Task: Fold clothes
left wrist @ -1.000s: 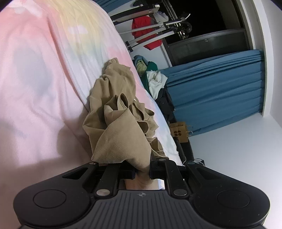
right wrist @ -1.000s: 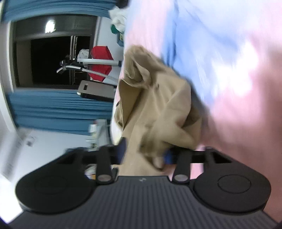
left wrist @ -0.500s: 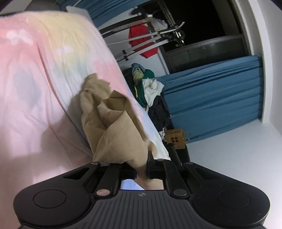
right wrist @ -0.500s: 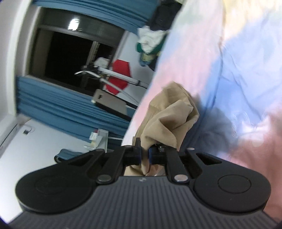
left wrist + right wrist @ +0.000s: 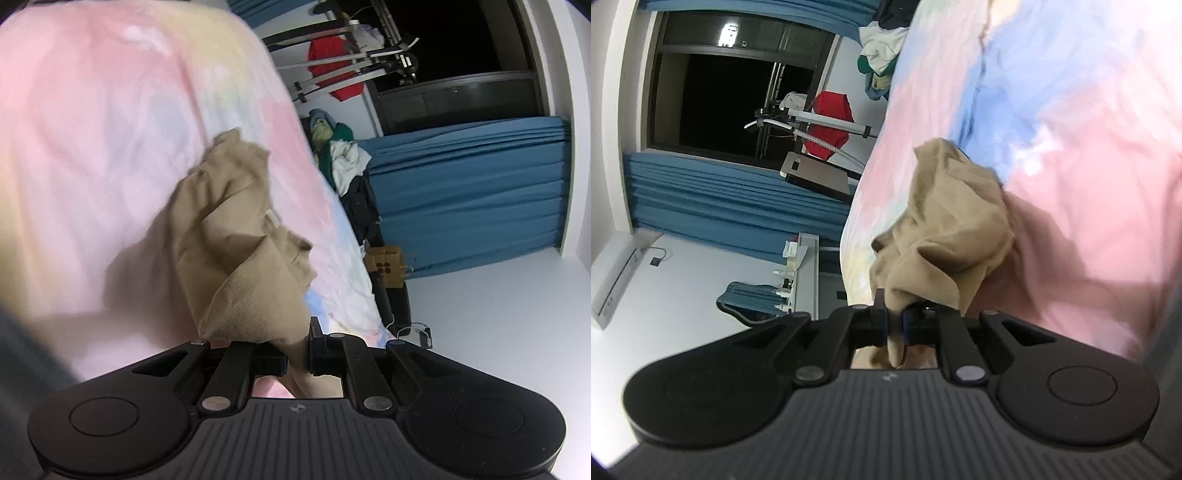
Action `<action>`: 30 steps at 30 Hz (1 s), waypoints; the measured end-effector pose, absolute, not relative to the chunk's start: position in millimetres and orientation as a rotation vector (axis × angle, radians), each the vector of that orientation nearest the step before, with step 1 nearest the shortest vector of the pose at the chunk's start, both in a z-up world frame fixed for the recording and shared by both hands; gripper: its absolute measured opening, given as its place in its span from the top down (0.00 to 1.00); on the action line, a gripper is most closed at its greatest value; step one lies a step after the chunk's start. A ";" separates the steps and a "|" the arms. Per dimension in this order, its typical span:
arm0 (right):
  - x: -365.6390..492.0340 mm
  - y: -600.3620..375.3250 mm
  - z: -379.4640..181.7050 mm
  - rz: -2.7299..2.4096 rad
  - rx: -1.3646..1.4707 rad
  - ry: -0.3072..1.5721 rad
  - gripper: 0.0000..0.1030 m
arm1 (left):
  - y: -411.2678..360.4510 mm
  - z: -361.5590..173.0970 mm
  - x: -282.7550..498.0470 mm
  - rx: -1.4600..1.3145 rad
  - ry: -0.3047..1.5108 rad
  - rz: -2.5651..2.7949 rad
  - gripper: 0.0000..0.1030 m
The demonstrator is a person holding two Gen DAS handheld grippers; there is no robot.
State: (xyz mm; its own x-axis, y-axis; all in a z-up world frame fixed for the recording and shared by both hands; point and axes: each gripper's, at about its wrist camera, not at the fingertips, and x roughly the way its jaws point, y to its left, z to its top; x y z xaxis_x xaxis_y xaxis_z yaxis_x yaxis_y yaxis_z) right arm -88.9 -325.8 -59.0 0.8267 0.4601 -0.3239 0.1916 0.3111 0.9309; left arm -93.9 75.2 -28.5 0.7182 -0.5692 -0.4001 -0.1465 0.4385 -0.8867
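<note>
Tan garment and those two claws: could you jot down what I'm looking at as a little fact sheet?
Garment: tan garment, bunched and creased, not yet folded
Left claw: shut on the tan garment
Right claw: shut on the tan garment
Surface: bedsheet in pastel pink, blue and yellow
Background: clothes pile beyond the bed, red garment on a rack, blue curtain, dark window
Image quality: some motion blur in both views
</note>
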 end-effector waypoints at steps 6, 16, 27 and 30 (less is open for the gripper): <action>-6.3 -329.0 -46.3 0.174 1.341 0.610 0.90 | 73.7 -7.4 -3.9 -1.085 0.714 -0.273 0.87; 121.4 -333.8 -93.8 0.094 1.382 0.691 0.90 | 62.2 -57.4 142.0 -0.975 0.771 -0.232 0.87; 192.6 -328.6 -133.9 0.252 1.190 0.696 0.71 | 63.4 -96.0 182.0 -0.841 0.752 -0.293 0.74; 185.3 -320.6 -112.4 0.347 1.064 0.631 0.34 | 56.4 -78.3 169.0 -0.714 0.678 -0.321 0.38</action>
